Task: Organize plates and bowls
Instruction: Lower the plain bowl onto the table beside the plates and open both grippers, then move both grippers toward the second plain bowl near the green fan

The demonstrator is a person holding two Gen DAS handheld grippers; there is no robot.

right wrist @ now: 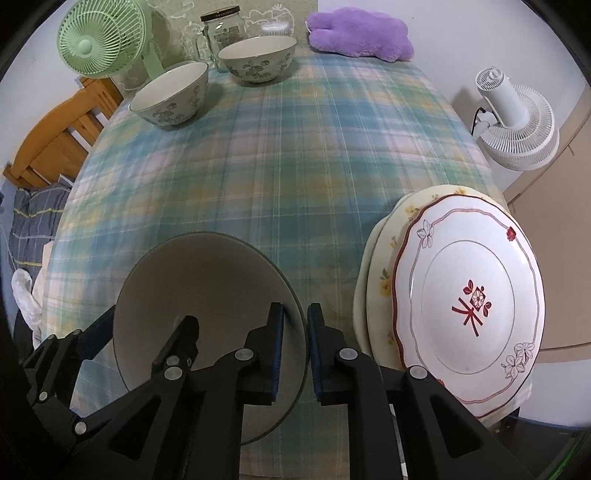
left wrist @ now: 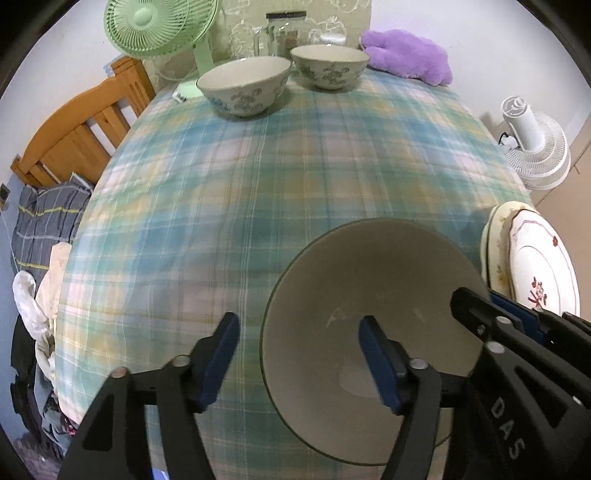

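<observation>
A large pale bowl [left wrist: 373, 317] is sitting on the plaid-covered surface [left wrist: 258, 177] with both sets of jaws straddling its thin dark rim. The left gripper [left wrist: 299, 362] is standing wide open, one blue pad outside the bowl's left wall and the other inside, neither pressing on it. The right gripper [right wrist: 295, 347] is nearly closed across the opposite rim, which is passing between its pads; whether they are actually pinching it is hard to make out. The bowl's near edge and outer pattern are being hidden behind the black gripper frames.

Just beyond the right jaws' outer side, a white plate with red floral trim [right wrist: 469, 302] is lying on a cream plate with yellow flowers [right wrist: 376, 280], mostly covered, and both are hanging over the surface's edge. Far ahead of the jaws, two bowls with blue-grey flower prints [right wrist: 170, 96] [right wrist: 258, 57] are standing upright, apart, in front of a glass jar [right wrist: 223, 27], a green fan [right wrist: 96, 40] and a purple plush toy [right wrist: 362, 33].
</observation>
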